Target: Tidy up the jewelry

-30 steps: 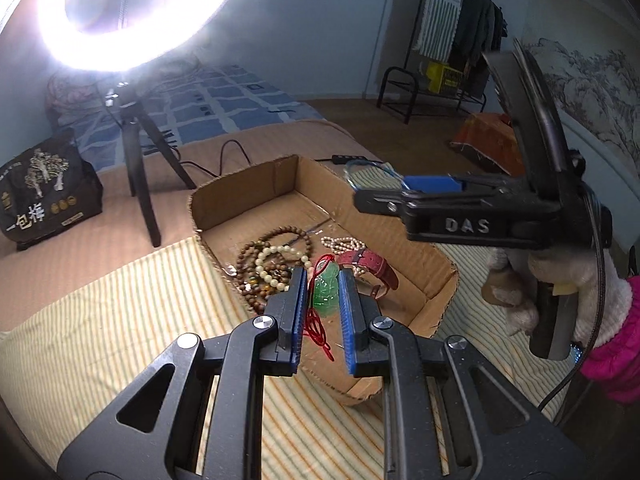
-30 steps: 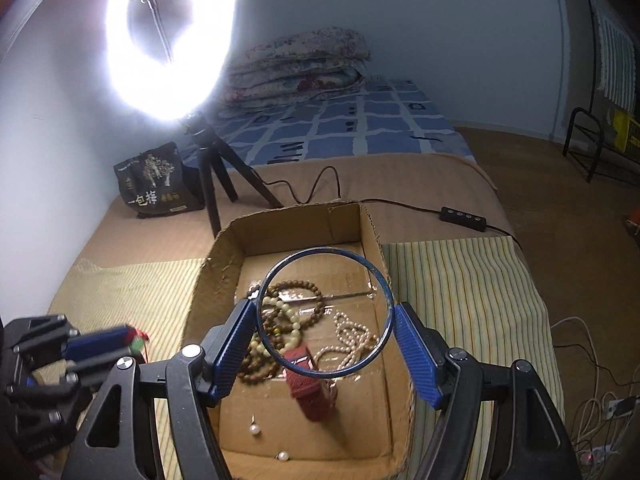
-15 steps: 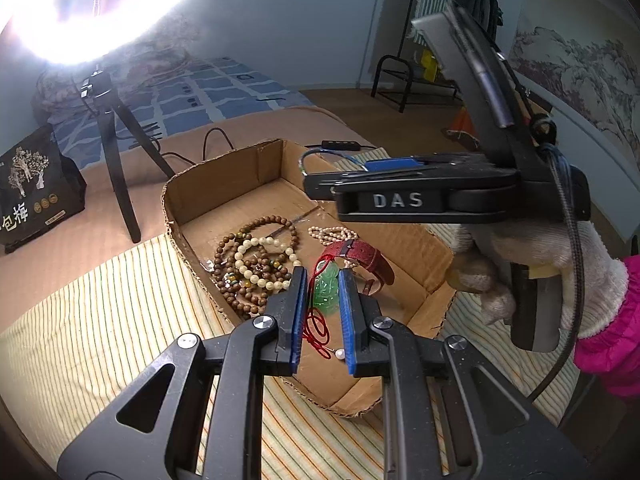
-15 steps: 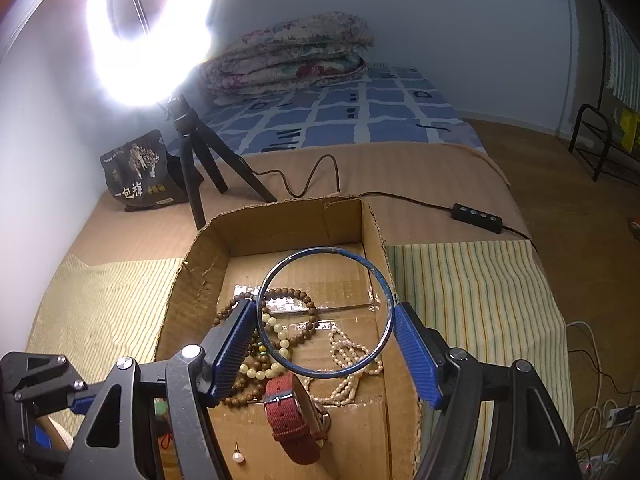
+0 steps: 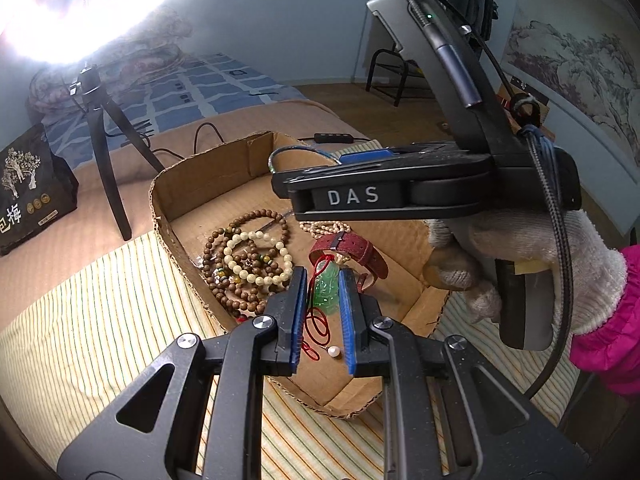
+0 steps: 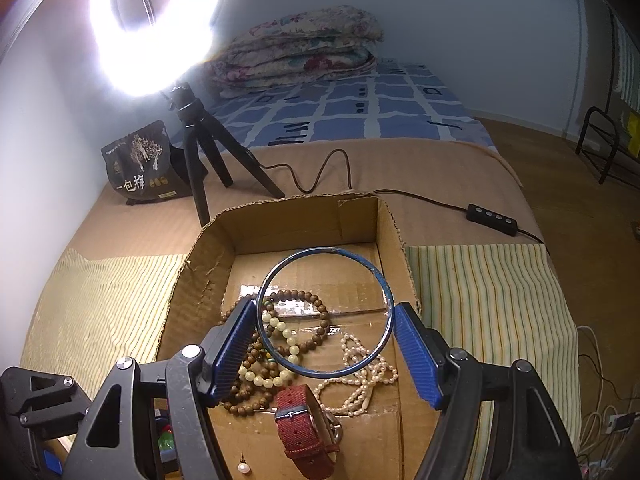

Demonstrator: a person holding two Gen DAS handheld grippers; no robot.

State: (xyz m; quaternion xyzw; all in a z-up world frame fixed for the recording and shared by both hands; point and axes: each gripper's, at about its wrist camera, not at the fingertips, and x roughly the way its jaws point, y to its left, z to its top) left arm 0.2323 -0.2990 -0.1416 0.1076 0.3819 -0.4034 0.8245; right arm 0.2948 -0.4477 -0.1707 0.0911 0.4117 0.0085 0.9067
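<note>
The left hand-held gripper (image 5: pixel 323 294) is closed narrowly on a green pendant (image 5: pixel 326 286), its red cord (image 5: pixel 316 330) dangling between the fingers above the cardboard box (image 5: pixel 200 168). The right hand-held gripper (image 6: pixel 325 338), spread wide, clamps a blue bangle (image 6: pixel 325 254) between its pads over the box, with bead bracelets (image 6: pixel 276 344), a pearl strand (image 6: pixel 360 376) and a red-strapped watch (image 6: pixel 306 420) lying just below it.

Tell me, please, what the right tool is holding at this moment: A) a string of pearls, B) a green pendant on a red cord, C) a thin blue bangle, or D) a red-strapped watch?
C: in the right wrist view the right tool grips the thin blue bangle between its fingers, above the cardboard box, while the watch and pearls lie on the box floor.
</note>
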